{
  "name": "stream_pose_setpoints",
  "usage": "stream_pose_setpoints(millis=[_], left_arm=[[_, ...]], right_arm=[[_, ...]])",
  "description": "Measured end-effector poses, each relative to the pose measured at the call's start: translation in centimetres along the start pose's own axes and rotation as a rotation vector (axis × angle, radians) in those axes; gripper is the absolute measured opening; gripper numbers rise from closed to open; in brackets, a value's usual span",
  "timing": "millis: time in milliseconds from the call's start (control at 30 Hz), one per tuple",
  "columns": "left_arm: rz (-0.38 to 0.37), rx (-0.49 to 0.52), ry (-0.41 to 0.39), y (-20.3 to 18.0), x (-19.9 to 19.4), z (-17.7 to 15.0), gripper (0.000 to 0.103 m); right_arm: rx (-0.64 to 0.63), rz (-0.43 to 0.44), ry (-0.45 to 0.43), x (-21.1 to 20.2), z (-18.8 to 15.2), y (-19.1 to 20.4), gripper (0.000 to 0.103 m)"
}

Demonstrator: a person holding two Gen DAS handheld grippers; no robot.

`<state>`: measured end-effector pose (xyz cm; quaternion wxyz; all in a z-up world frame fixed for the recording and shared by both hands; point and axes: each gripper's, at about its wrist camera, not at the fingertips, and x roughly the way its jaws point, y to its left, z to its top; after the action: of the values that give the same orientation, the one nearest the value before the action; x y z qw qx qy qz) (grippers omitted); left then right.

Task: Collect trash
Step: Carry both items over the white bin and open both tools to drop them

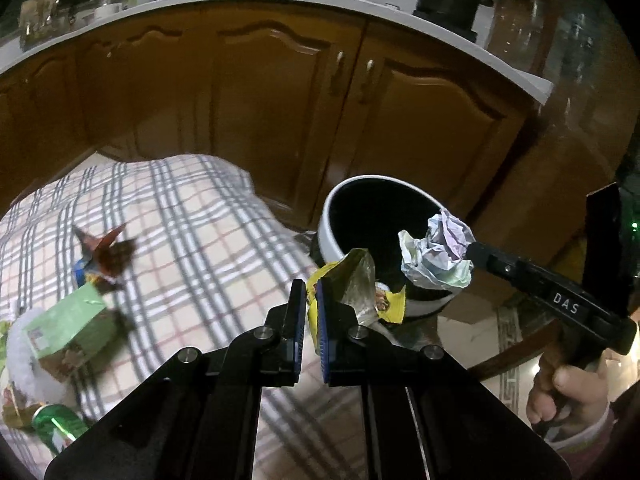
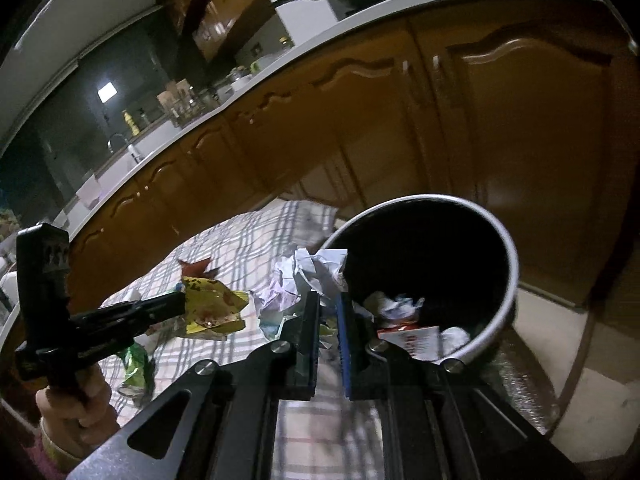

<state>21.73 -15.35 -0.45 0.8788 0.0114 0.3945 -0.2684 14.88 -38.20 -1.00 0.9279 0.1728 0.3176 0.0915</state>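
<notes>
My left gripper (image 1: 311,292) is shut on a yellow snack wrapper (image 1: 356,280) and holds it beside the rim of a white bin (image 1: 332,200). The wrapper also shows in the right wrist view (image 2: 212,308). My right gripper (image 2: 328,300) is shut on a crumpled paper ball (image 2: 312,272), held at the left rim of the bin (image 2: 508,240). The ball also shows in the left wrist view (image 1: 438,256), over the bin's mouth. Several pieces of trash (image 2: 408,324) lie inside the bin.
A checked tablecloth (image 1: 192,240) holds a green box (image 1: 68,328), a brown wrapper (image 1: 106,256) and a green can (image 1: 56,426). A crushed green can (image 2: 136,364) shows in the right wrist view. Brown kitchen cabinets (image 1: 280,100) stand behind.
</notes>
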Motion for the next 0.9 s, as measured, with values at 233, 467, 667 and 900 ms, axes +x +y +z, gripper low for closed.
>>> stream_pose_setpoints(millis=[233, 467, 667, 900], left_arm=[[-0.011, 0.023, 0.012, -2.0, 1.5, 1.3, 0.005], [-0.017, 0.048, 0.026, -3.9, 3.2, 2.5, 0.005], [-0.007, 0.061, 0.043, -5.0, 5.1, 3.2, 0.005], [-0.003, 0.071, 0.064, -5.5, 6.9, 3.8, 0.005]], right_arm=[[0.03, -0.046, -0.024, -1.0, 0.7, -2.5, 0.008], [0.046, -0.072, -0.034, -1.4, 0.9, -4.3, 0.008], [0.055, -0.085, -0.025, -0.7, 1.1, -5.6, 0.008], [0.048, -0.096, -0.005, 0.4, 1.5, -6.5, 0.008]])
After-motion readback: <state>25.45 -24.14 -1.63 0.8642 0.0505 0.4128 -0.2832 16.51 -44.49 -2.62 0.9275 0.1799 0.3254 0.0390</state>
